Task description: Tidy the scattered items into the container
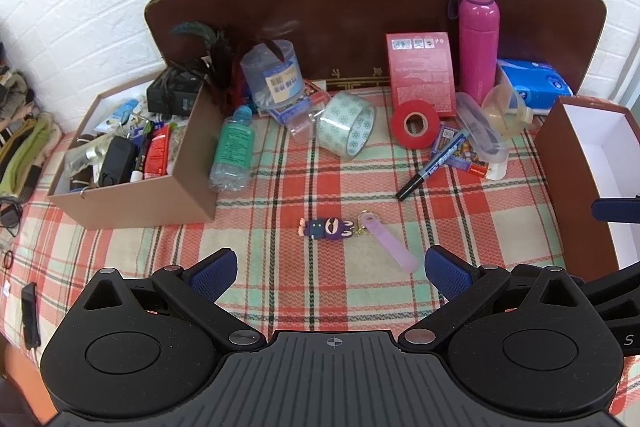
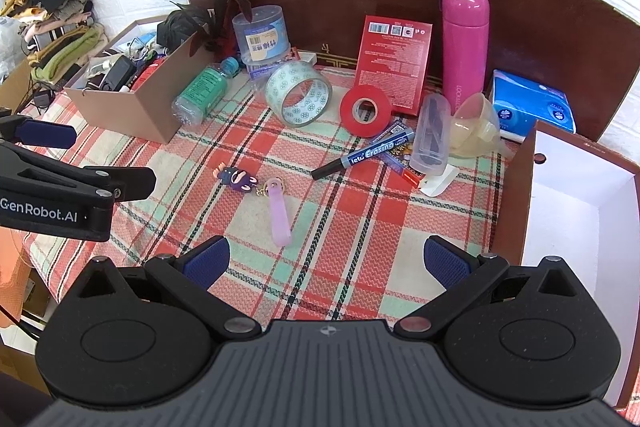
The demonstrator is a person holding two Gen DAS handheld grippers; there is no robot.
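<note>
A purple monster keychain [image 1: 327, 228] with a lilac strap [image 1: 390, 245] lies on the plaid cloth just ahead of my open left gripper [image 1: 330, 267]. My right gripper [image 2: 326, 259] is open too, with the strap [image 2: 278, 213] a little ahead of its left finger. Scattered behind are a blue marker [image 1: 434, 165] [image 2: 362, 157], red tape [image 1: 415, 125] [image 2: 365, 110], clear patterned tape [image 1: 347, 125] [image 2: 299, 94] and a green bottle [image 1: 233, 151] [image 2: 200, 95]. An empty white-lined box [image 2: 580, 187] [image 1: 592, 147] stands at the right. The left gripper's side shows at the right view's left edge.
A brown box [image 1: 132, 199] [image 2: 136, 111] full of chargers and tubes sits at the left. At the back stand a pink flask [image 1: 478, 43] [image 2: 466, 43], a red carton [image 2: 394, 63], a clear case [image 2: 432, 131], a funnel [image 2: 474, 127], tissues [image 2: 532, 103] and a plastic jar [image 1: 272, 73]. Dark headboard behind.
</note>
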